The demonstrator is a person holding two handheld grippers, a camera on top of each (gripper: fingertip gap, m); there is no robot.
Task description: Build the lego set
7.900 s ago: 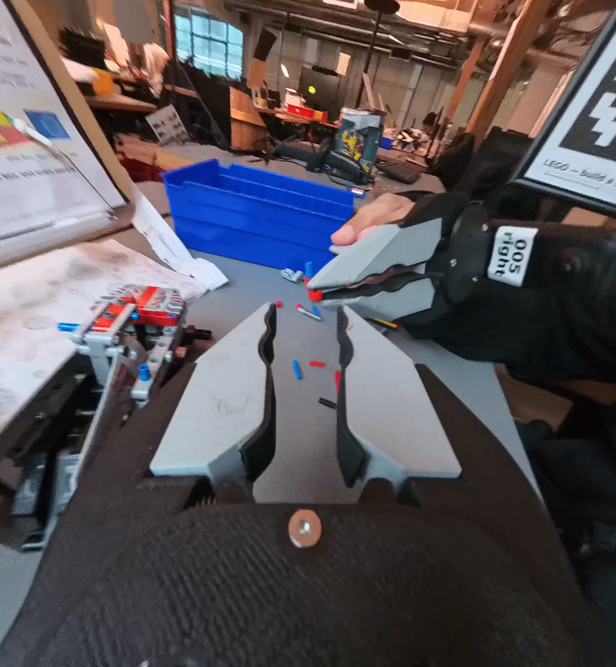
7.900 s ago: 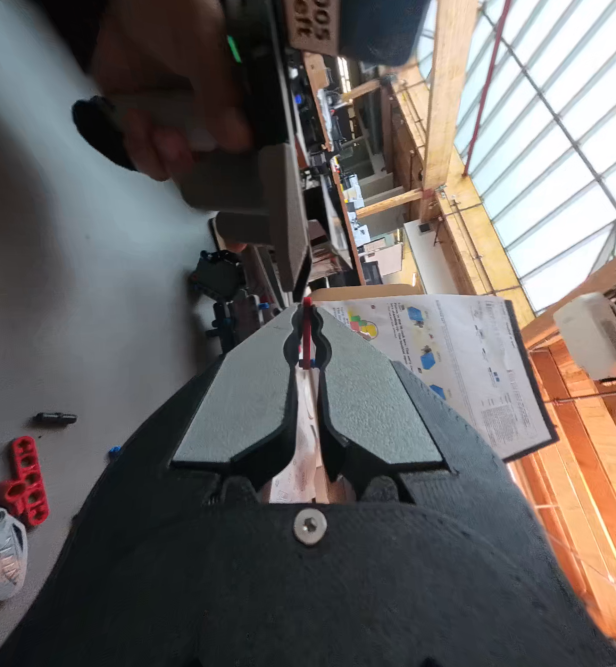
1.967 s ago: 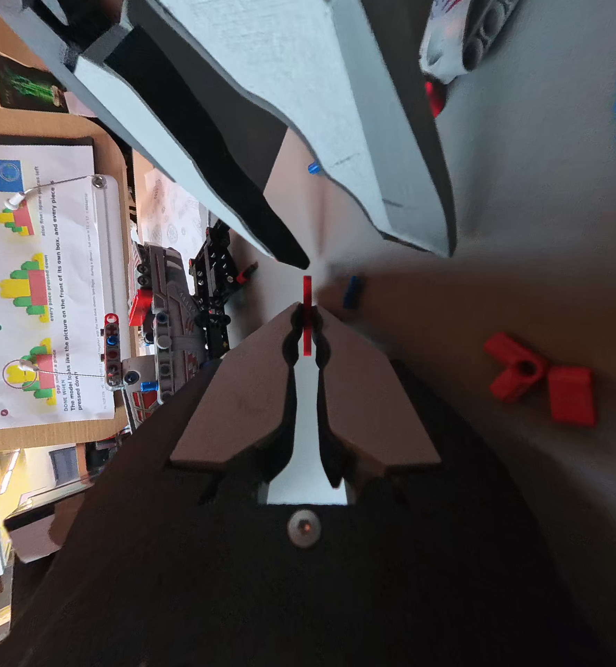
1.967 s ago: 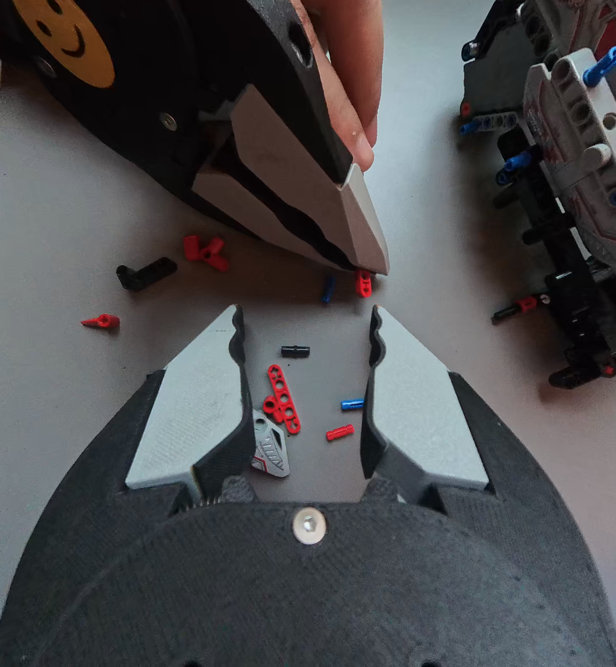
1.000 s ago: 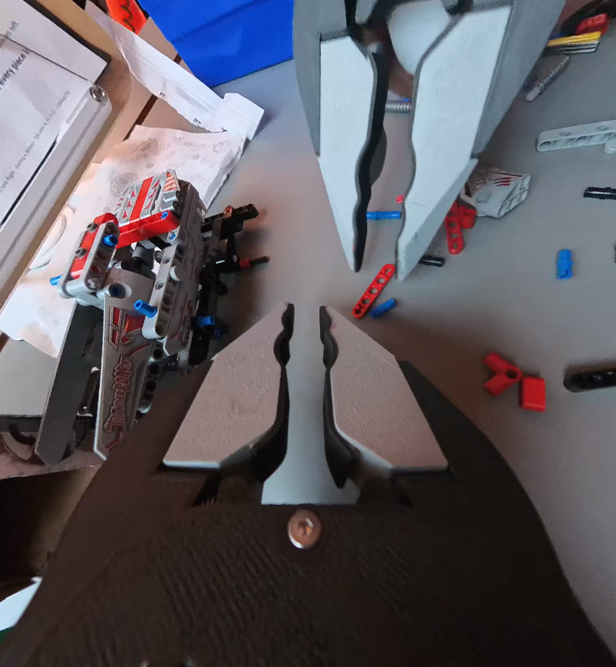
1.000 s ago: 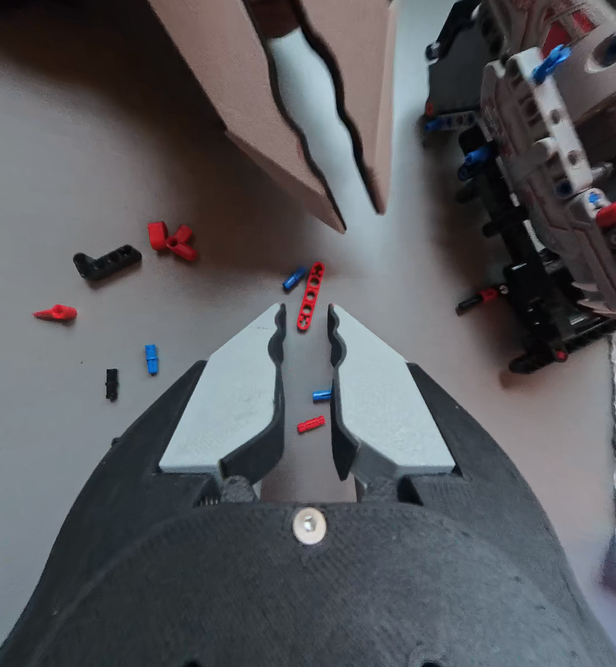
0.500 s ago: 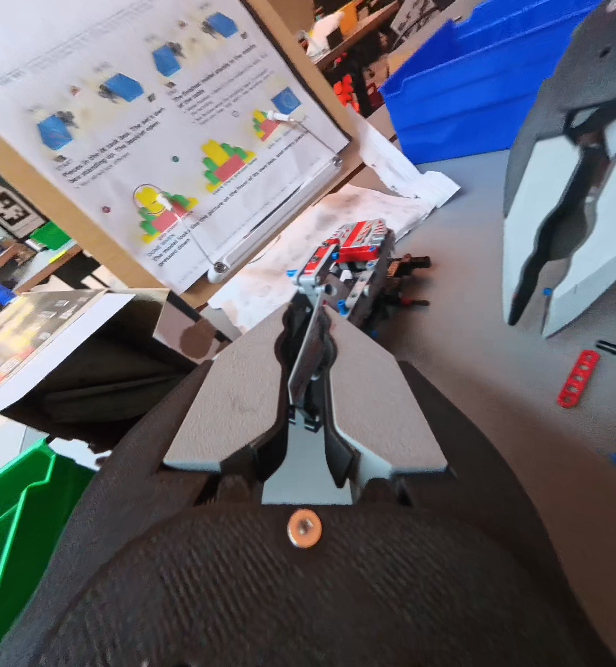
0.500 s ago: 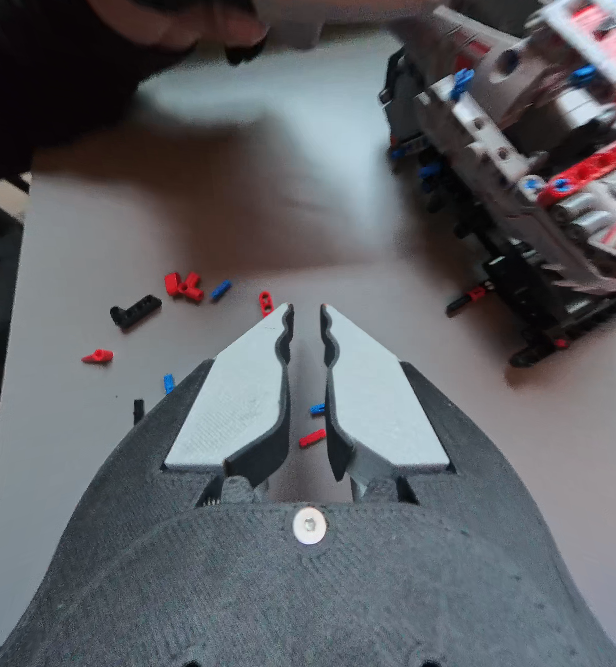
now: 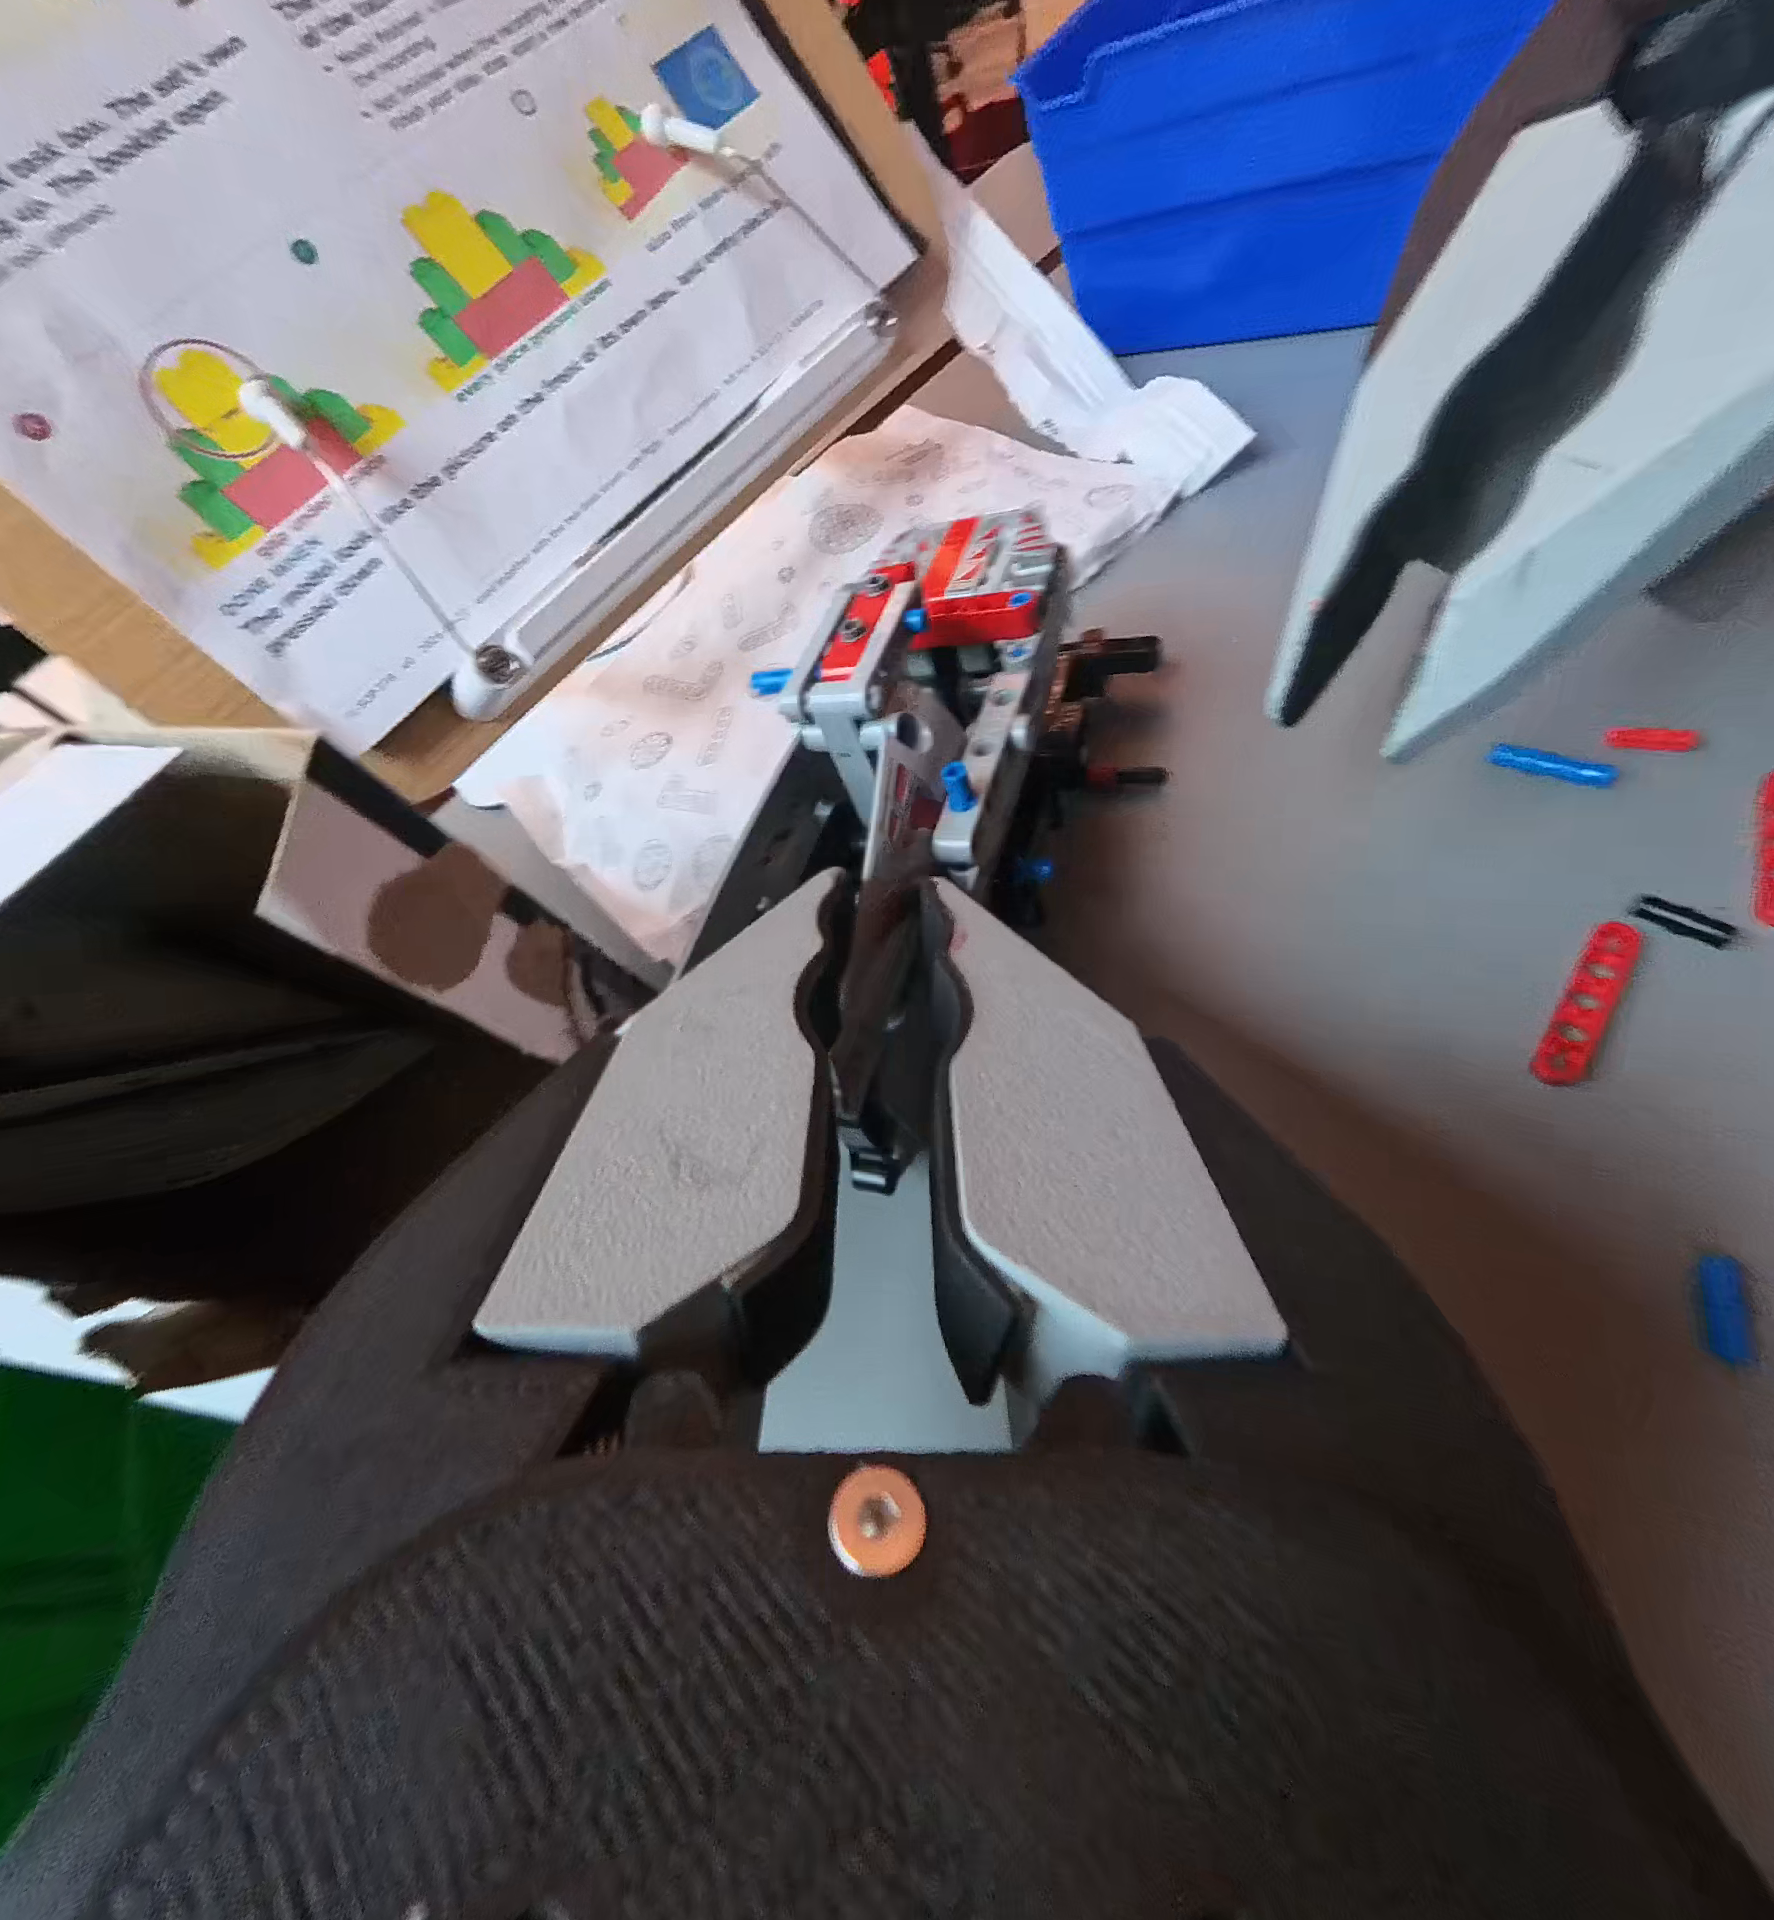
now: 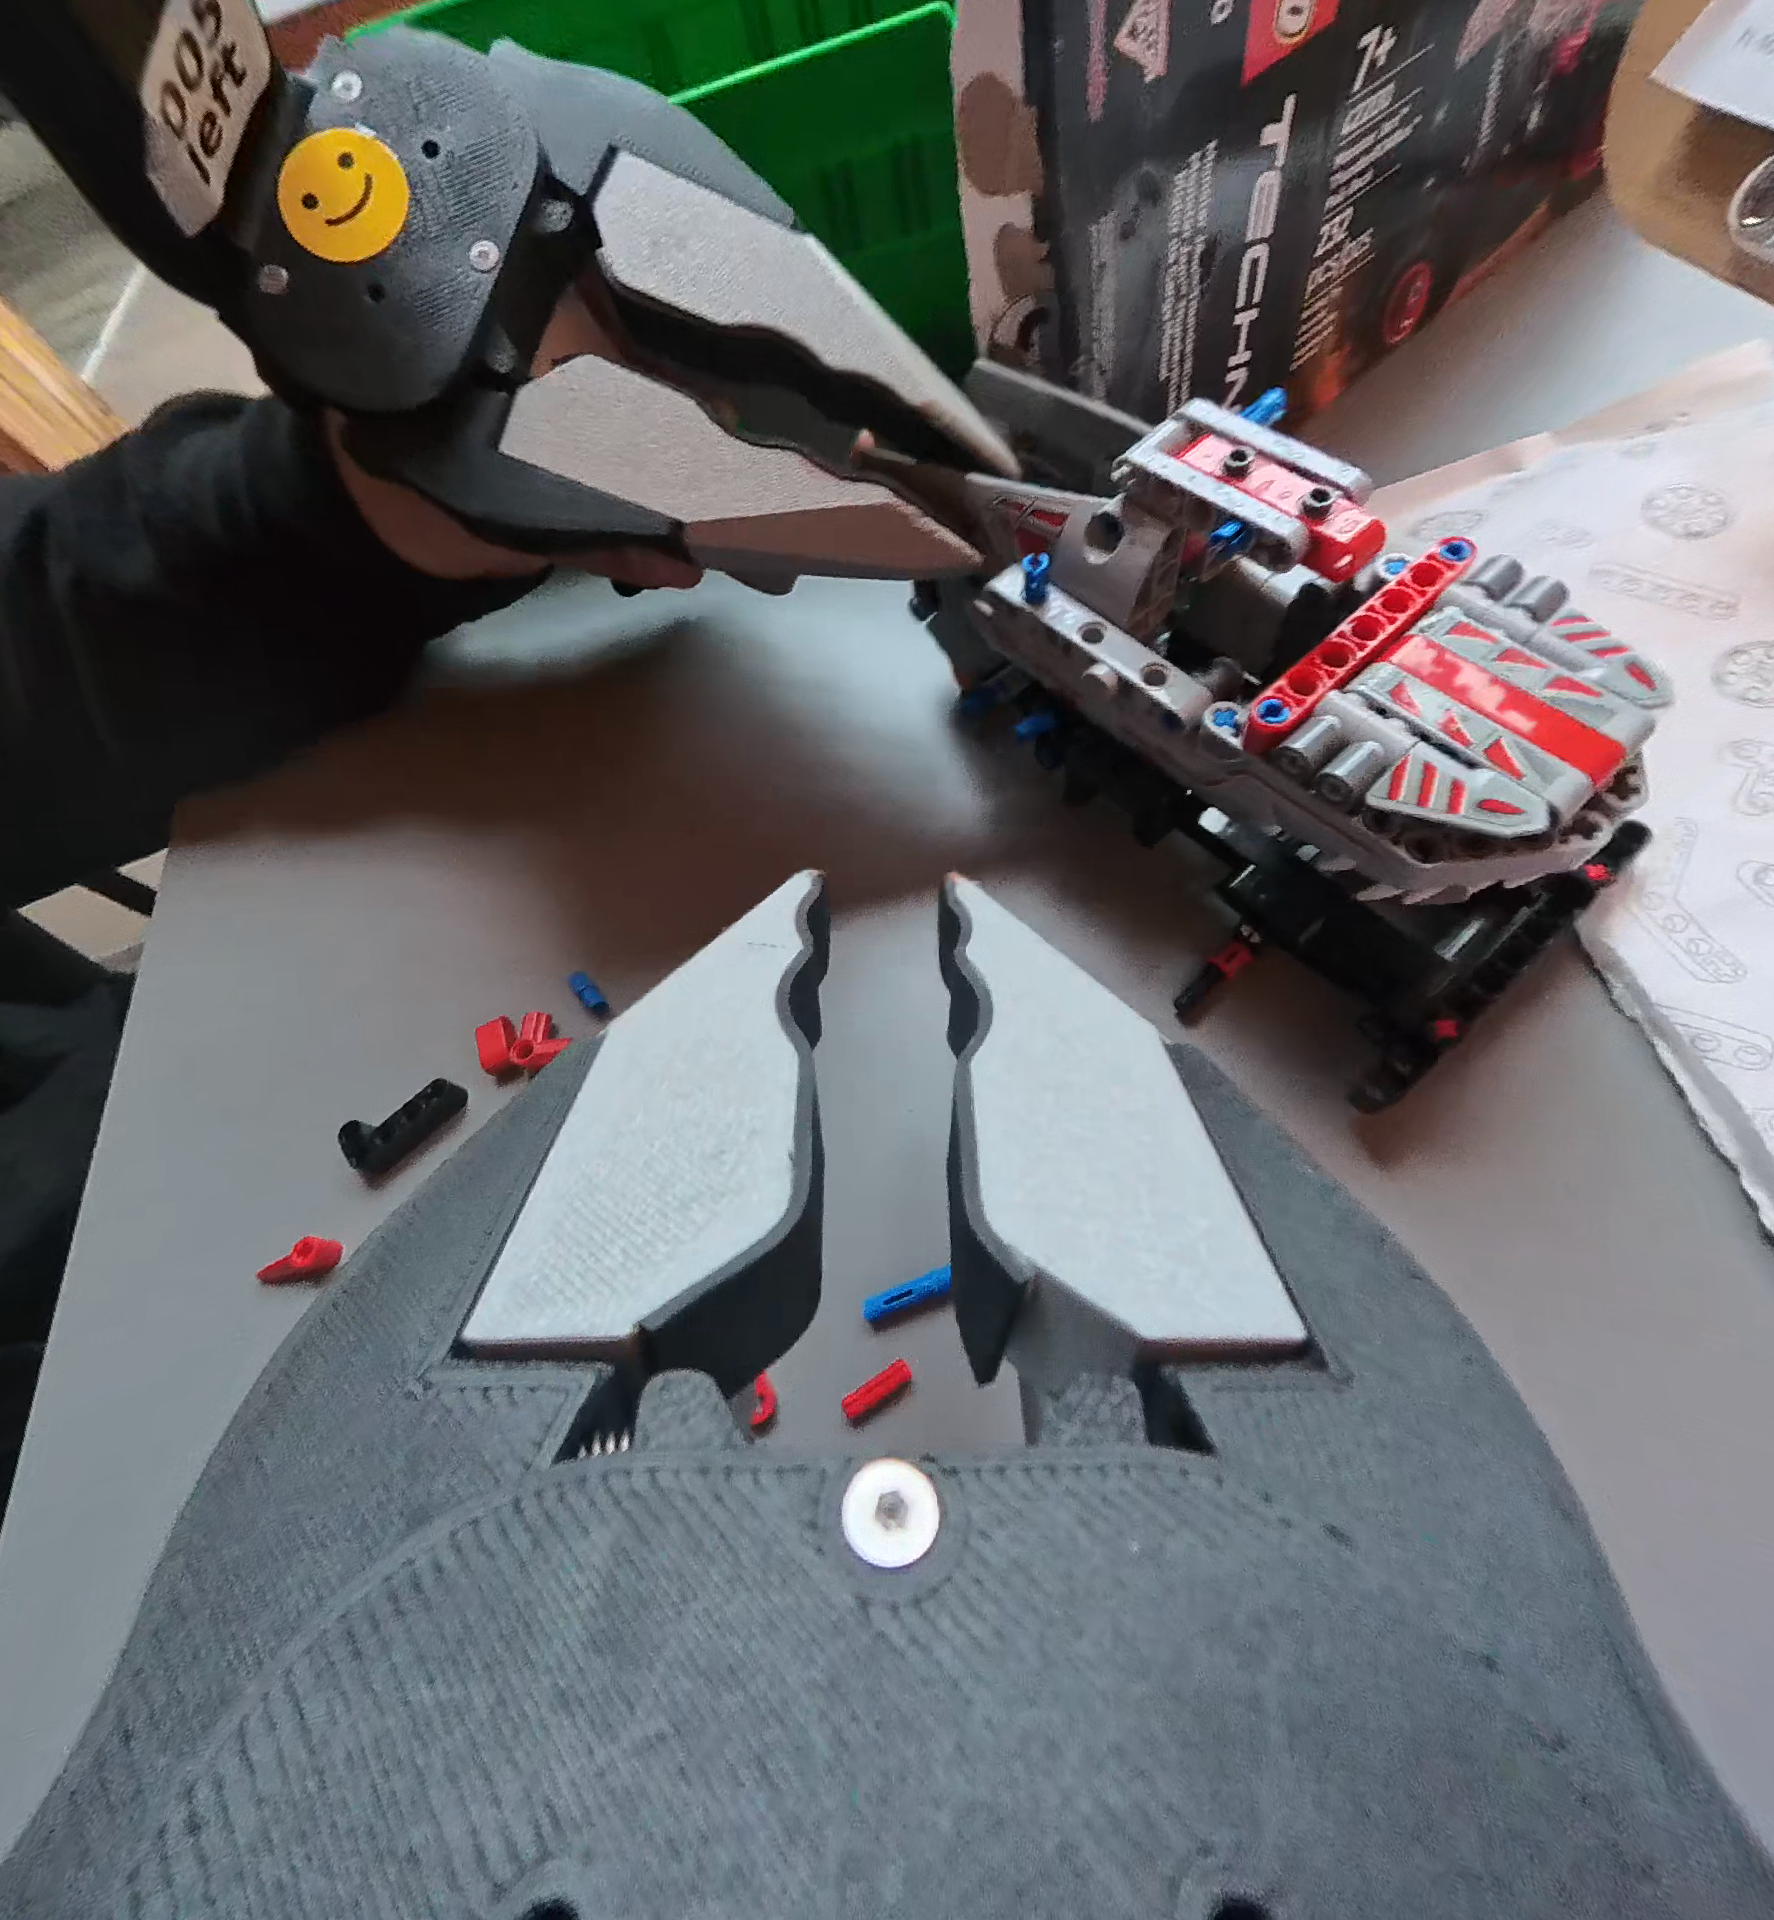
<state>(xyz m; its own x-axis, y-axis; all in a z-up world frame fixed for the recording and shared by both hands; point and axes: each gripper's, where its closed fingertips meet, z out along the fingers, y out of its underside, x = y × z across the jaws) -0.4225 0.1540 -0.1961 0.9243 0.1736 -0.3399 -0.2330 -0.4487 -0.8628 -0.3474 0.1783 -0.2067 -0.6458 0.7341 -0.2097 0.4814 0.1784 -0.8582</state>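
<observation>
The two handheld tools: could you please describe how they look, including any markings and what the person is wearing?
Both are dark, ribbed, 3D-printed-looking shells carrying two pale grey wedge-shaped fingers lined with wavy black pads, with a round screw at the base. The left tool has a yellow smiley sticker and a white label. The right tool looks the same up close. The person wears a black sleeve.

The left wrist view looks forward along the left tool [image 9: 883,914], low and very close to the grey-and-red brick-built vehicle model [image 9: 950,665] on the grey tabletop [image 9: 1330,935], facing a propped white instruction sheet [image 9: 395,260] at far left. The right wrist view sits higher, tilted down over the right tool [image 10: 883,883], with the model [image 10: 1382,665] at far right. Both views share the model, the tabletop [image 10: 758,748], and each other's tool: the right [image 9: 1371,717] and the left [image 10: 976,499].
</observation>
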